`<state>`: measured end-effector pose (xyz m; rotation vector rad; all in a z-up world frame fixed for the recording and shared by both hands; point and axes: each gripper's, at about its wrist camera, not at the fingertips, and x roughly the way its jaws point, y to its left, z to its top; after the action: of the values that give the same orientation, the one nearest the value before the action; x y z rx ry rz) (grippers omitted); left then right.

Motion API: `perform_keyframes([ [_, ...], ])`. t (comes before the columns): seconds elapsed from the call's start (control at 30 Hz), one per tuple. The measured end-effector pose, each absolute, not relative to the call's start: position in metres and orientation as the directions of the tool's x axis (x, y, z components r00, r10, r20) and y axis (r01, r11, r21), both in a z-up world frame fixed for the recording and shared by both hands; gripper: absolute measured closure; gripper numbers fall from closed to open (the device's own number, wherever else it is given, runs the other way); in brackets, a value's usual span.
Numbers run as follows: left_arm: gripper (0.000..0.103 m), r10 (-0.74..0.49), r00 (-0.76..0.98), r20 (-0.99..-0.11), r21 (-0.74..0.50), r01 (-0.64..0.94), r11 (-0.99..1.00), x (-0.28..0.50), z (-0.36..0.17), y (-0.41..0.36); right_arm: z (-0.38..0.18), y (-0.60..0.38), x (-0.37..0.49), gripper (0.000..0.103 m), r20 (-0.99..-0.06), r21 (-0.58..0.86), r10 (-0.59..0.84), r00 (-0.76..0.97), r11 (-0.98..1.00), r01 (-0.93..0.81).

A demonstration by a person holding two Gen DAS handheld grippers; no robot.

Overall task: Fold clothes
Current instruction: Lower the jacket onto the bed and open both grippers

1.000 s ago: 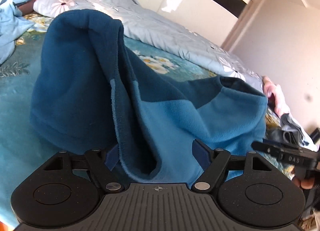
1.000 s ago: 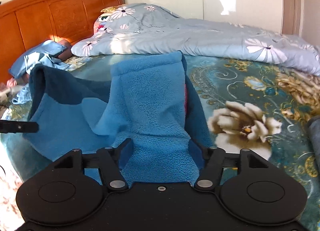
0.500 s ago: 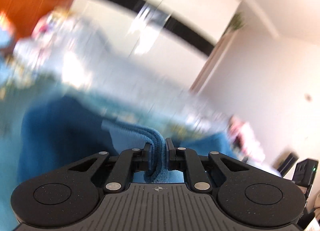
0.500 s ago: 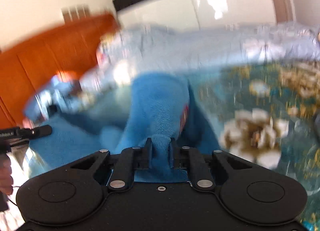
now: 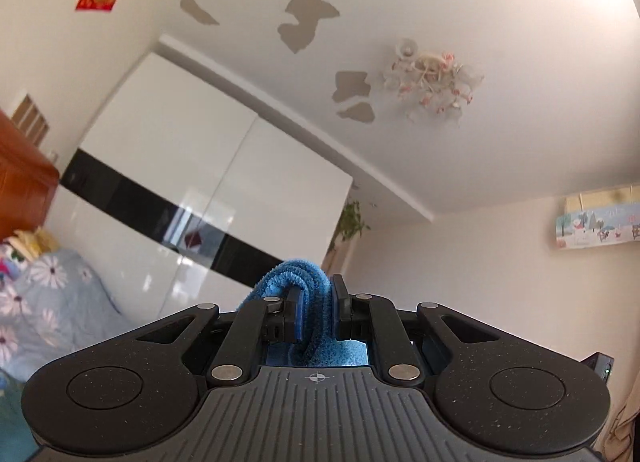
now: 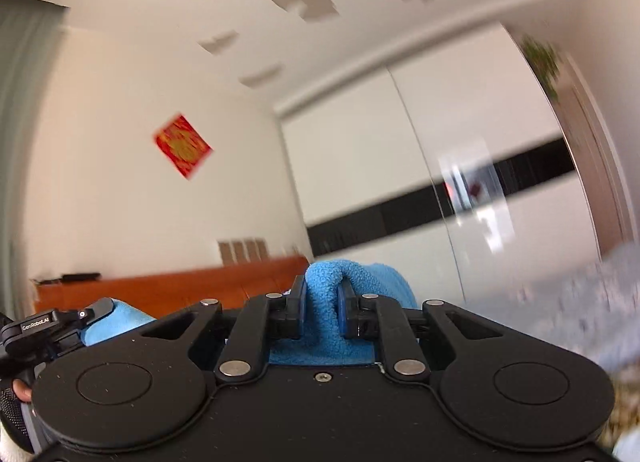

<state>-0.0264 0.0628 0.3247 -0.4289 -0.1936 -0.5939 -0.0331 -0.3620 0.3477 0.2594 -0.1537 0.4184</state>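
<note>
The left gripper (image 5: 316,316) is closed tight on a bunched fold of the blue fleece garment (image 5: 298,282), low in the centre of its frame. The right gripper (image 6: 322,312) pinches another part of the same garment (image 6: 344,274). Both cameras tilt up to the ceiling, so the cloth probably hangs below the fingers, stretched from one gripper to the other; neither seems nearer.

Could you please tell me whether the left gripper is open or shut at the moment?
Shut. The left gripper has its jaws pressed against a bunched fold of the blue fleece garment, which bulges out above them.
</note>
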Motion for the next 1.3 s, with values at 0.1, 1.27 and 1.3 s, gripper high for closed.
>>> perform_keyframes([
  [0.1,0.093,-0.489,0.832,0.263,-0.338,0.554,0.76,-0.014,0.329,0.059,0.371,-0.359,-0.031,0.089,0.201,0.167,0.379,0.903,0.896,-0.412],
  [1.27,0.09,-0.329,0.637,-0.698,-0.499,-0.103,0.86,0.451,-0.063,0.054,-0.016,-0.338,0.436,0.083,-0.654,0.315,0.233,0.72,0.949,-0.02],
  [1.3,0.082,-0.353,0.638,-0.684,-0.519,-0.086,0.851,0.448,-0.058,0.057,-0.015,-0.336,0.437,0.081,-0.652,0.303,0.233,0.721,0.952,-0.034],
])
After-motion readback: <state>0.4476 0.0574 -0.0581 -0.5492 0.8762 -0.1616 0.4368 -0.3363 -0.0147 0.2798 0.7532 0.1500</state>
